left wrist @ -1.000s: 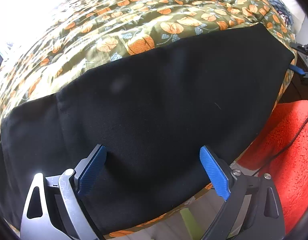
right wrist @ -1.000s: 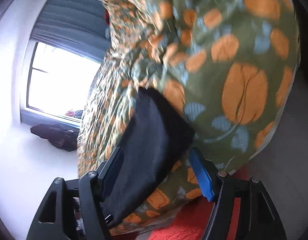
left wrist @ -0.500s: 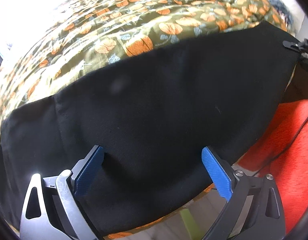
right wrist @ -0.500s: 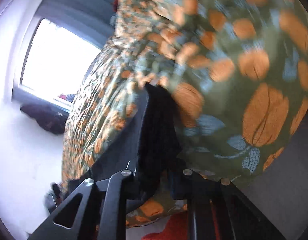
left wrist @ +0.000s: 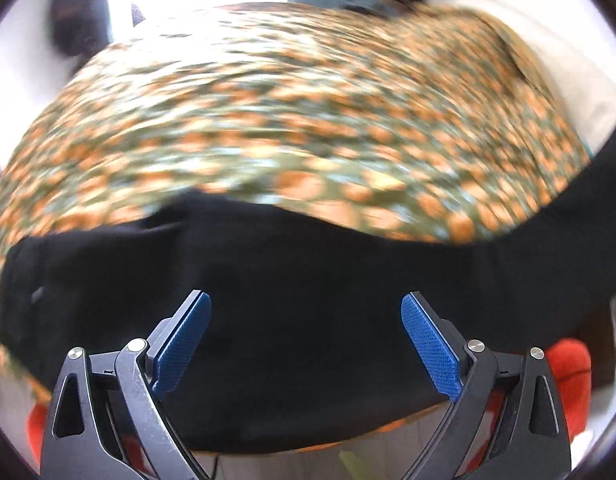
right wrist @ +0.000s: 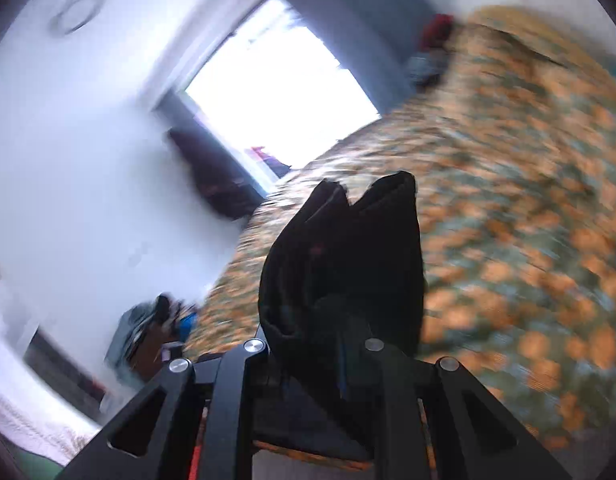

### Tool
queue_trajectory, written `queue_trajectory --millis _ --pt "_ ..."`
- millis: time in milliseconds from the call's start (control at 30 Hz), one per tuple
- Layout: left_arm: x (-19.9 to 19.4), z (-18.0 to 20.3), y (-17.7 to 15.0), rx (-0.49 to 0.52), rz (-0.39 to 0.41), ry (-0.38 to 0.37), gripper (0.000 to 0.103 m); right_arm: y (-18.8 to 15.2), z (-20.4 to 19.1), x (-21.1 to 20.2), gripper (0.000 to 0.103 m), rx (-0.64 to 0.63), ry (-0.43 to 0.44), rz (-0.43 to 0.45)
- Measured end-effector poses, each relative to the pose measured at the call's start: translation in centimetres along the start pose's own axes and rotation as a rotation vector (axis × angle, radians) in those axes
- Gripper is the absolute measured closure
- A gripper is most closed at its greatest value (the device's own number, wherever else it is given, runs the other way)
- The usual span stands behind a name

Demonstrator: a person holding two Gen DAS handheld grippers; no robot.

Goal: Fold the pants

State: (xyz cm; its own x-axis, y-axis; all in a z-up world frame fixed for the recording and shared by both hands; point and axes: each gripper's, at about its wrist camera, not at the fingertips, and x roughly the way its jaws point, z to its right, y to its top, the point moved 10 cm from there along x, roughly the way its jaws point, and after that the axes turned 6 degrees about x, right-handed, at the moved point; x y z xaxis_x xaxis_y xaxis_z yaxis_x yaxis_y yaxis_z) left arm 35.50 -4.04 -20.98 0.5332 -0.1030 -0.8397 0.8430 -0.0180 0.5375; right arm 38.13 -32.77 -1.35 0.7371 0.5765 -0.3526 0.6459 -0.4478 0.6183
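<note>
The black pants are judged soft, limp and light; an end is clamped by the right gripper; the left gripper is held wide over the cloth on the bed; edges are best pinched.

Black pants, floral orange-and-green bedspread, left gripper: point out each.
black pants (left wrist: 308,280), left wrist view, flat middle of the cloth.
floral orange-and-green bedspread (left wrist: 308,100), left wrist view, bare top surface.
left gripper (left wrist: 305,340), left wrist view, midway between fingertips.
</note>
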Motion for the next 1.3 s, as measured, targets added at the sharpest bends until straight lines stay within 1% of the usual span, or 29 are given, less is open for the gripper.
queue_trajectory --millis 67,133,167,200,267,333,367,400,467,500,533,600,633,667,700,733,767,800,833,867,900,967,1000,1033,1100,1133,1167,1233,1300 --pt "-1.1 -3.4 -1.0 -0.057 0.017 0.026 0.006 -0.4 -5.8 3.3 0.086 -0.068 0.089 -0.045" --pt "-1.6 -5.9 -2.1 -0.099 0.021 0.044 0.006 -1.6 -9.8 5.9 0.086 -0.129 0.131 -0.085" --pt "-1.7 -7.2 -3.0 -0.13 0.017 0.051 0.006 -2.6 -11.6 7.6 0.086 -0.162 0.144 -0.11" --pt "-1.7 -8.2 -3.7 -0.155 0.012 0.054 0.006 -4.5 -13.6 10.2 0.086 -0.198 0.155 -0.157" --pt "-1.7 -10.0 -5.1 -0.209 -0.001 0.058 0.006 -7.8 -15.2 13.4 0.086 -0.212 0.166 -0.214" --pt "-1.8 -11.4 -6.4 -0.252 -0.009 0.064 0.006 -12.8 -15.8 18.1 0.086 -0.198 0.163 -0.293" --pt "-2.0 -12.2 -7.1 -0.267 -0.011 0.072 0.006 -14.8 -15.7 20.0 0.086 -0.188 0.153 -0.317" --pt "-1.9 -12.6 -7.6 -0.28 -0.012 0.081 0.006 -18.0 -15.4 22.9 0.086 -0.178 0.133 -0.344" --pt "-1.9 -13.8 -8.5 -0.307 -0.012 0.096 0.006 -21.9 -14.4 26.4 0.086 -0.173 0.103 -0.365" --pt "-1.8 -14.2 -8.9 -0.315 -0.015 0.101 0.006 -25.2 -13.6 28.7 0.083 -0.172 0.086 -0.392" --pt "-1.7 -14.5 -9.1 -0.323 -0.021 0.105 0.006 -27.6 -12.7 29.7 0.076 -0.167 0.068 -0.427" --pt "-1.7 -14.8 -9.7 -0.333 -0.026 0.097 0.007 -32.9 -10.7 31.1 0.065 -0.123 0.021 -0.557" --pt "-1.8 -14.8 -9.8 -0.331 -0.025 0.09 0.007 -33.6 -10.3 31.0 0.063 -0.112 0.026 -0.575" --pt "-1.9 -14.6 -9.8 -0.327 -0.02 0.076 0.007 -33.6 -10.2 30.1 0.062 -0.115 0.05 -0.58" --pt "-2.1 -14.2 -9.7 -0.319 -0.01 0.05 0.007 -33.3 -10.6 29.2 0.059 -0.121 0.076 -0.578" --pt "-2.2 -13.7 -9.5 -0.311 -0.001 0.02 0.007 -32.3 -11.0 27.5 0.048 -0.141 0.123 -0.562" --pt "-2.3 -12.7 -9.2 -0.295 0.013 -0.025 0.007 -31.4 -11.3 25.9 0.04 -0.167 0.142 -0.538" --pt "-2.5 -11.9 -8.9 -0.279 0.024 -0.052 0.007 -30.2 -11.2 24.1 0.026 -0.203 0.142 -0.503" --pt "-2.6 -10.9 -8.4 -0.259 0.036 -0.082 0.007 -28.9 -10.7 22.0 0.018 -0.252 0.125 -0.451" --pt "-2.7 -9.3 -7.8 -0.223 0.05 -0.131 0.007 -28.1 -10.3 20.6 0.016 -0.287 0.101 -0.412" --pt "-2.6 -7.8 -7.4 -0.19 0.051 -0.172 0.007 -27.2 -8.9 18.8 0.016 -0.321 0.059 -0.367" --pt "-1.9 -4.7 -7.3 -0.114 0.024 -0.254 0.011 -26.3 -6.2 16.7 0.016 -0.318 -0.021 -0.317" --pt "-1.5 -3.4 -7.3 -0.081 0.009 -0.278 0.024 -26.1 -4.4 16.0 0.016 -0.279 -0.058 -0.298" --pt "-0.8 -2.0 -7.6 -0.039 -0.017 -0.292 0.035 -26.1 -2.2 15.3 0.016 -0.212 -0.092 -0.277" --pt "0.7 -0.6 -8.3 0.013 -0.062 -0.272 0.044 -26.2 0.4 14.4 0.016 -0.11 -0.132 -0.266" --pt "1.4 -0.2 -8.6 0.016 -0.081 -0.262 0.051 -26.3 1.3 14.3 0.016 -0.073 -0.144 -0.263" --pt "2.0 0.1 -8.9 0.008 -0.103 -0.263 0.054 -25.6 1.7 13.8 0.016 -0.053 -0.144 -0.252" --pt "3.1 0.4 -9.7 -0.016 -0.144 -0.266 0.061 -24.3 1.6 13.5 0.016 -0.051 -0.13 -0.215" --pt "3.9 0.5 -10.3 -0.026 -0.171 -0.244 0.067 -23.9 1.2 13.4 0.016 -0.078 -0.119 -0.208"
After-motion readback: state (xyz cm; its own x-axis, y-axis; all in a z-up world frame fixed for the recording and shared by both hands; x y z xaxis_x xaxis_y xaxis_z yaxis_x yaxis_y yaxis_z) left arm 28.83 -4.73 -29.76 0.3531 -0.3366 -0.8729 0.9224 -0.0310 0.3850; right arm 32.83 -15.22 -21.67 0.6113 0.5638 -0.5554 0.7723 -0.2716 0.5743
